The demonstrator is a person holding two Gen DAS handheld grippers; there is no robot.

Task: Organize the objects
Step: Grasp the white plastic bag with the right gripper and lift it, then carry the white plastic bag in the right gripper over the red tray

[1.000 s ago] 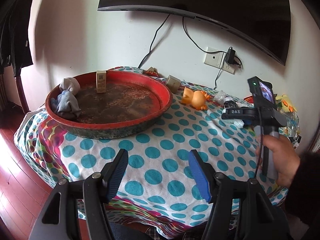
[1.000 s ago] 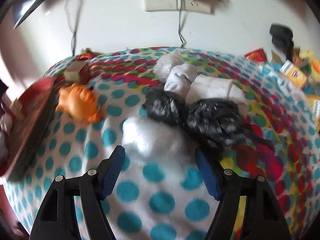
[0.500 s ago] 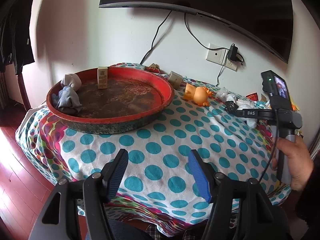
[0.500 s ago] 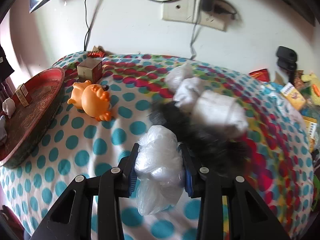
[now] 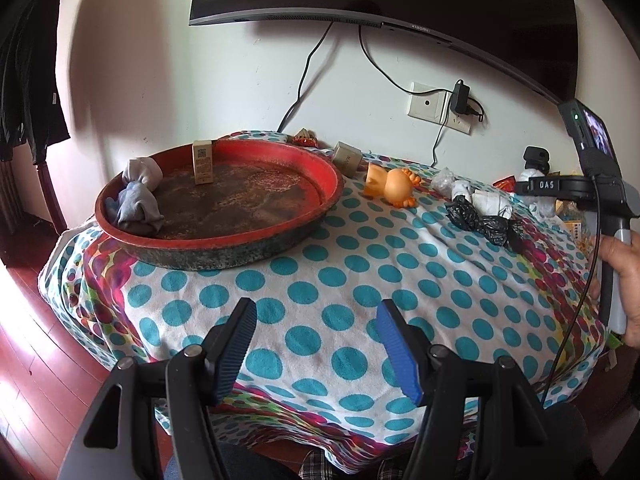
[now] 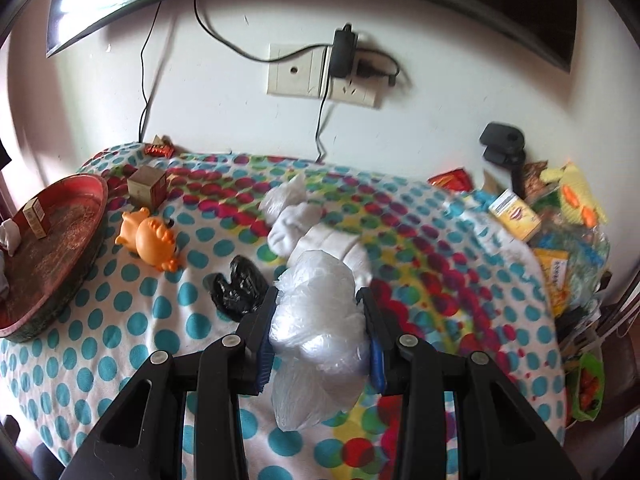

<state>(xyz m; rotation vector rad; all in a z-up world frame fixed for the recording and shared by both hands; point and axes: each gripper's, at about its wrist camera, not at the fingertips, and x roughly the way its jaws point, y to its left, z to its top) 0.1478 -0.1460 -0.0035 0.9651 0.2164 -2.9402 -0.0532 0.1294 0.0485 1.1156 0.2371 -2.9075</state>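
Clear plastic, scrunched into a bag [image 6: 316,312], sits squeezed between the 2 blue pads of the right gripper [image 6: 319,322], up off the table [image 5: 360,280]. The table has a white cloth with teal dots. Just past the bag lie a white sock bundle [image 6: 316,236] and a black plastic bag [image 6: 238,290]. An orange toy [image 6: 150,238] lies on its side to the left, near a small brown box [image 6: 147,187]. The big red tray [image 5: 316,168] is at the far left, with a grey sock ball [image 5: 138,200] and a little upright box [image 5: 203,162] in it. The left gripper [image 5: 316,332] hangs over the near edge of the table, its jaws wide apart and holding nothing. Snack packs [image 6: 516,214] are piled at the right side.
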